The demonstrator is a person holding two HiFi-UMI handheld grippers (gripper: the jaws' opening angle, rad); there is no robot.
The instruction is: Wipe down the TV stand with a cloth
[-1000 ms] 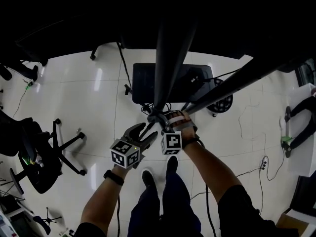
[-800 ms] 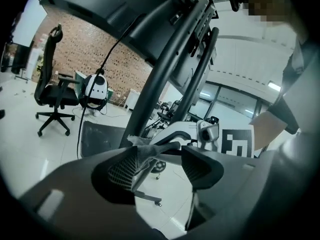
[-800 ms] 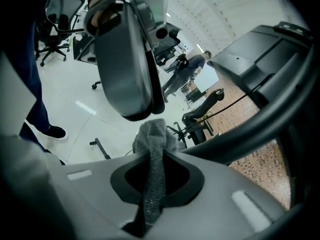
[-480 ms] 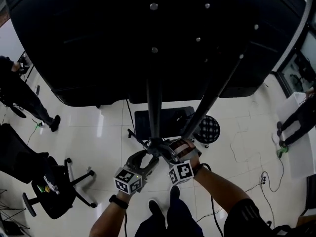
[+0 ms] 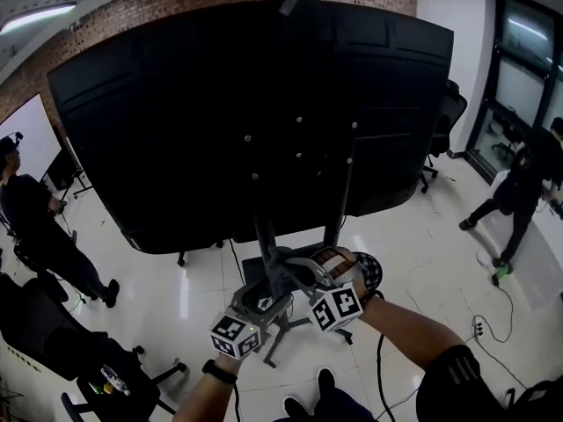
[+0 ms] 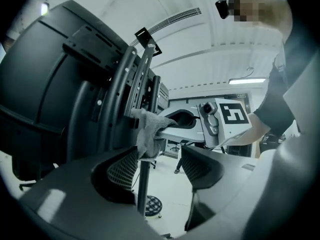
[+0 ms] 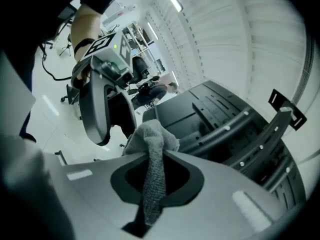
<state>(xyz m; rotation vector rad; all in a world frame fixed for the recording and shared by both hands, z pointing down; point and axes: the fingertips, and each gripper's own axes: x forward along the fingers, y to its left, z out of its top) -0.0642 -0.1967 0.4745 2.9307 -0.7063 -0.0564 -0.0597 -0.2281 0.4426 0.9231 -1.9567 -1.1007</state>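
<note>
The right gripper [image 7: 151, 156] has its fingers closed on a grey knitted cloth [image 7: 150, 133]. It looks soft, light and limp, so it is best pinched at a bunched fold as here, while the left gripper [image 6: 160, 165] beside it holds its fingers apart on nothing. The wad seems to rest against an upright of the black metal TV stand [image 5: 262, 229], a stiff, heavy bolted frame carrying a large dark screen [image 5: 176, 121].

Head view — the stand [image 5: 264, 231] is partly hidden low down, behind the left tool [image 5: 264, 301] and right tool [image 5: 303, 275]. Right gripper view — the cloth [image 7: 150, 129] tail disappears between the jaws.
</note>
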